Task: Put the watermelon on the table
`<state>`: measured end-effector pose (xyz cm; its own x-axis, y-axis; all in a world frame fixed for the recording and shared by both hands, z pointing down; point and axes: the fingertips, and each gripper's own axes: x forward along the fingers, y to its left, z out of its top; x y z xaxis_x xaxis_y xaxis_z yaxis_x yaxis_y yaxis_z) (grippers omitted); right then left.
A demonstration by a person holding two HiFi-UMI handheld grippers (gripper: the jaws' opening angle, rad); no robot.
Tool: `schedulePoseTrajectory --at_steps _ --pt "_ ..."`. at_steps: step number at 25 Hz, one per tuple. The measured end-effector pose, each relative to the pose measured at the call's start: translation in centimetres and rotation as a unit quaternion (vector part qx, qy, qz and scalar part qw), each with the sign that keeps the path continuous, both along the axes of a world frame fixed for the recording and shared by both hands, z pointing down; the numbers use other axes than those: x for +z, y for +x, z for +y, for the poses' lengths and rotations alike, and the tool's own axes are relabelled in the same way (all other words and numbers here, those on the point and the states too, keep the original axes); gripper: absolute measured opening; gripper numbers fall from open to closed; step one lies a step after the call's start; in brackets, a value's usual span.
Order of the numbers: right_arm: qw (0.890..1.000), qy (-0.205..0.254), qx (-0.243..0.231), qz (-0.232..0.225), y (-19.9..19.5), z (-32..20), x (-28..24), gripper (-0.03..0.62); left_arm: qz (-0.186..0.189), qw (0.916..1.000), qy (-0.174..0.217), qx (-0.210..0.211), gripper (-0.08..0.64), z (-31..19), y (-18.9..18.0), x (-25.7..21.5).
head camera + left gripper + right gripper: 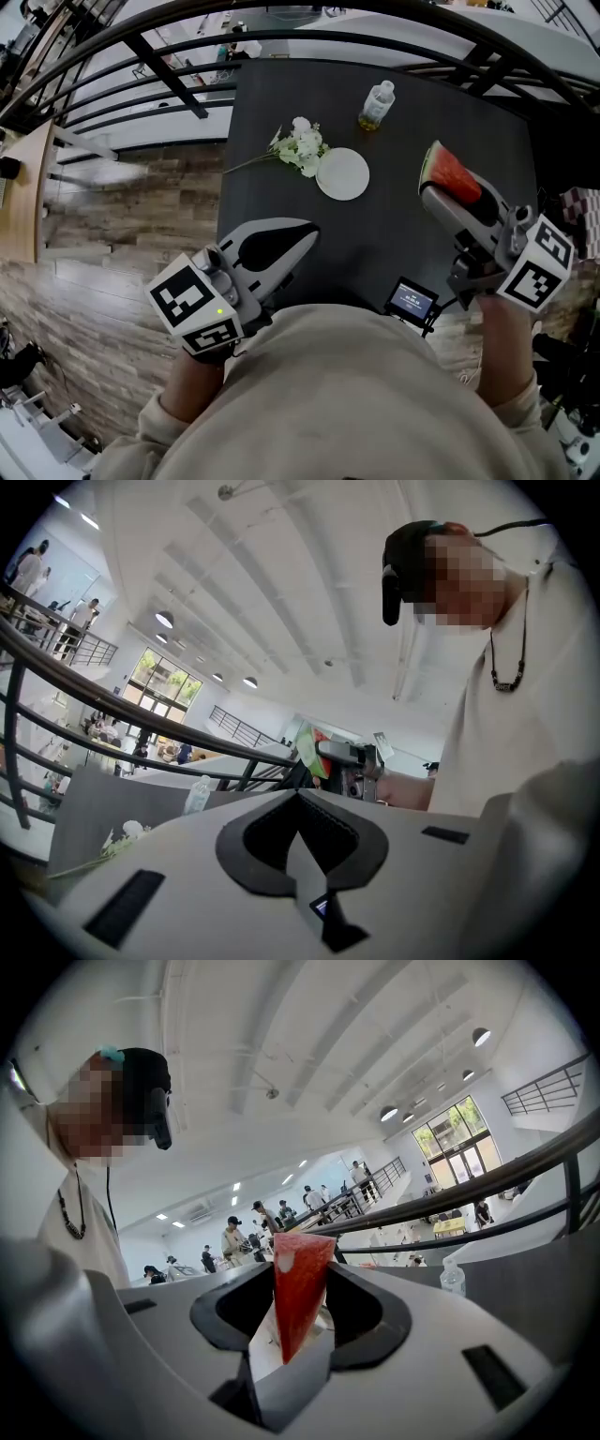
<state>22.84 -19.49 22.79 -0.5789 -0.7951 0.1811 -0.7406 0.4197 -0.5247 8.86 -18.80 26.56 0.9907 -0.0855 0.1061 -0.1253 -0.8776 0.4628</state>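
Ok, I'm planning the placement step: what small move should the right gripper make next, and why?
Probably lower the right gripper straight down toward the bare dark table. Its jaws are clamped on the watermelon slice, which appears to be held above the tabletop to the right of the white plate, so releasing now could drop it.

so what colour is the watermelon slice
Red flesh with a green rind; the watermelon shows best in the head view.

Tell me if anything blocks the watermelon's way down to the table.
Nothing visible does. The right gripper holds the watermelon over a bare part of the table. The plate, flowers and bottle lie off to the side.
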Motion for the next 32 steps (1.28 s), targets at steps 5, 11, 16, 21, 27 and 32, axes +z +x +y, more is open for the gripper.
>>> schedulePoseTrajectory --at_steps 5,11,16,21,27,32 --pt "1.000 -0.011 -0.010 0.000 -0.9 -1.3 1.0 0.187 -0.001 0.9999 -0.010 -0.011 0.003 -0.6 -1.0 0.8" --pt "0.999 -0.017 -0.026 0.002 -2.2 -2.9 1.7 0.187 -0.004 0.9993 -0.020 -0.031 0.003 -1.6 -2.6 1.5" --pt "0.999 -0.027 -0.036 0.002 -2.8 -3.8 2.6 0.187 -0.008 0.9988 -0.031 -0.038 0.003 -1.9 -3.0 2.3" --pt "0.998 -0.038 -0.044 0.005 -3.2 -4.3 3.9 0.187 -0.009 0.9981 -0.042 -0.043 0.003 -2.4 -3.2 3.4" --pt "0.998 -0.045 -0.044 0.004 -2.9 -5.1 4.7 0.187 -0.014 0.9978 -0.048 -0.044 0.003 -2.7 -3.1 4.1" --pt "0.997 -0.052 -0.049 0.003 -2.9 -5.6 5.5 0.187 -0.019 0.9974 -0.053 -0.046 0.003 -2.7 -3.1 4.5"
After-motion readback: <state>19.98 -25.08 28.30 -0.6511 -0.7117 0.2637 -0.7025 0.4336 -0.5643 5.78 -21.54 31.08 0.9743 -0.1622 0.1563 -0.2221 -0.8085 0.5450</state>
